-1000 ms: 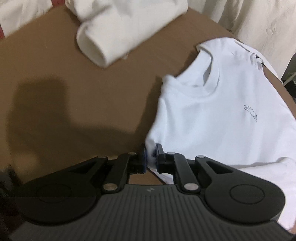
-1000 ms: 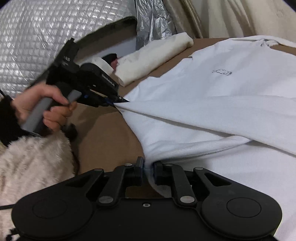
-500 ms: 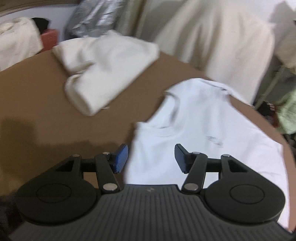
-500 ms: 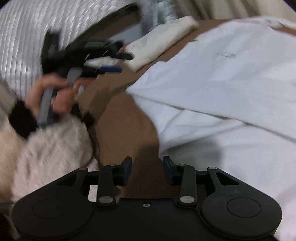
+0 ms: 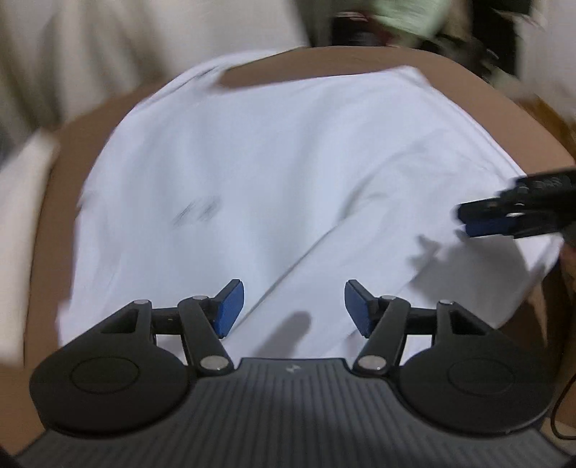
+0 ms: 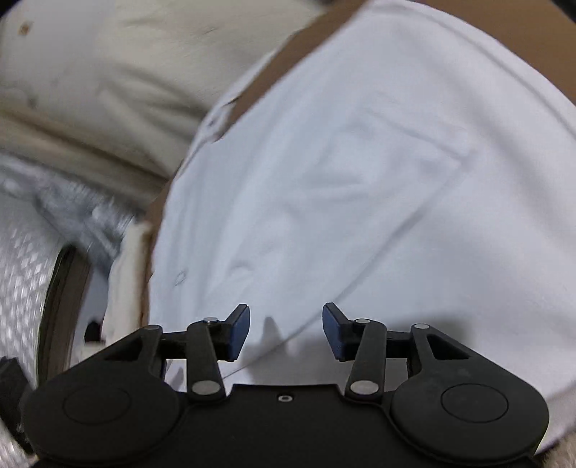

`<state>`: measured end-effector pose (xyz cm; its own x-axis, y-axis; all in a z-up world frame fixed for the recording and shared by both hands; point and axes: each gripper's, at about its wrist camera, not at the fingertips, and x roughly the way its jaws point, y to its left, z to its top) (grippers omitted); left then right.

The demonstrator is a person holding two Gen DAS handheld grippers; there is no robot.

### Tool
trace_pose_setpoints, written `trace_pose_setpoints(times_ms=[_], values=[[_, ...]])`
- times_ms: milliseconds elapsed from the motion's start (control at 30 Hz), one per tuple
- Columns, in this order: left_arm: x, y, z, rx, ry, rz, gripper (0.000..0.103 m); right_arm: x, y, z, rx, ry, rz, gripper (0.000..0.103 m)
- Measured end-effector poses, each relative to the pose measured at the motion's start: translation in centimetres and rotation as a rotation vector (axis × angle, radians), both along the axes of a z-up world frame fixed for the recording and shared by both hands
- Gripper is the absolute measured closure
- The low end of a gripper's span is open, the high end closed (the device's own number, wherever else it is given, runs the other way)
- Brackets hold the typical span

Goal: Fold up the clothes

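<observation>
A white T-shirt [image 5: 259, 172] lies spread on the brown table [image 5: 324, 66], with one side folded in along a diagonal edge. My left gripper [image 5: 293, 306] is open and empty above the shirt's near part. My right gripper [image 6: 286, 331] is open and empty over the shirt [image 6: 360, 162]; it also shows in the left wrist view [image 5: 489, 221] at the right, above the shirt's edge. Both views are blurred by motion.
A cream folded garment [image 5: 18, 223] lies at the table's left side. Cream fabric [image 6: 90, 72] and a silver quilted cover [image 6: 21, 252] lie beyond the table edge. Dark clutter [image 5: 414, 25] stands behind the table's far edge.
Both grippers let go of the shirt's edge and opened. Both have swung over the shirt, which now lies flat with its side folded in.
</observation>
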<state>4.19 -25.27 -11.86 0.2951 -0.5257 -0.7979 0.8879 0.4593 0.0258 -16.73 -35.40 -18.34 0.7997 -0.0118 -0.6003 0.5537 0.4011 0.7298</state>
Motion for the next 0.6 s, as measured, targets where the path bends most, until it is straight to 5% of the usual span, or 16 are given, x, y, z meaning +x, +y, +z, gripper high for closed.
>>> trace_pose_setpoints(times_ms=[100,233,300,333,433,600], values=[[0.0,-2.3,-1.0,-0.071,0.096,-0.007,0.040,-0.5,0.2,-0.4,-0.009,0.041,-0.067,0.046],[-0.2,-2.1,-3.9,-0.049,0.017,0.164,0.040,-0.7,0.2,-2.2,0.000,0.001,-0.191,0.039],[-0.2,-1.3,-4.0,-0.058,0.002,0.167,0.040,-0.8,0.1,-3.1,0.005,-0.042,-0.238,0.039],[0.0,-0.8,-3.9,-0.078,0.004,0.163,0.040,-0.3,0.1,-3.0,-0.039,-0.055,-0.244,0.043],[0.4,-0.2,-2.9,-0.145,0.009,0.145,0.040,1.1,0.1,-2.0,-0.193,-0.088,-0.249,0.094],[-0.8,0.3,-1.4,-0.170,0.031,0.054,0.038,2.6,0.9,3.1,-0.453,-0.150,-0.174,0.094]])
